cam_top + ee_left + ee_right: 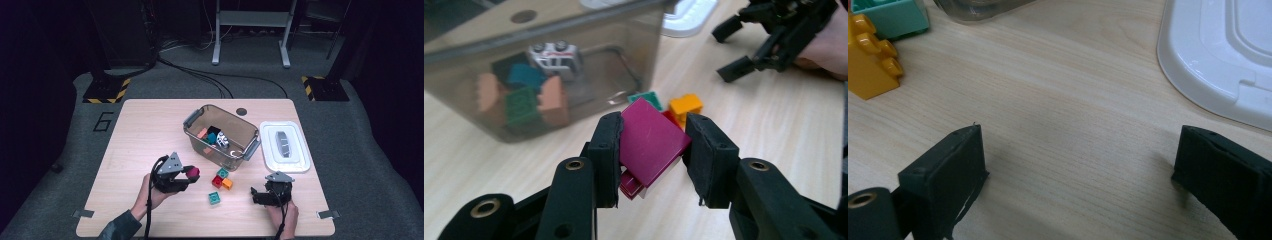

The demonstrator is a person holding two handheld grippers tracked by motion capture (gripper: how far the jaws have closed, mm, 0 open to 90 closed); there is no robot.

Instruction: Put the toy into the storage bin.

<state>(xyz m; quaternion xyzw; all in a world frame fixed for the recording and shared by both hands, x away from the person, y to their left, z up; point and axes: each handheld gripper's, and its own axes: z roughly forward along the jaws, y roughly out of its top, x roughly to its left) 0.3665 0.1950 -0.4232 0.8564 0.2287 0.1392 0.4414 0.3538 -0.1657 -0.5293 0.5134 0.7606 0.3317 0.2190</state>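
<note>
Left gripper [651, 150] is clenched on a magenta plastic building block [651, 140], held tilted above the desk [135, 130] short of the clear plastic storage bin [220, 135]. Recommended: clear the bin's near wall before releasing, as the block sits skewed. Right gripper [1078, 175] rests released and empty, low over the desk near the white bin lid [1218, 55].

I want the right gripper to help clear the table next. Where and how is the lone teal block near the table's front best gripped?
Grip the teal block across two opposite flat side walls, coming straight down from above. It sits studs up and apart from the cluster of blocks, so both sides look free. The right gripper, open and empty, is probably the handier one.
</note>
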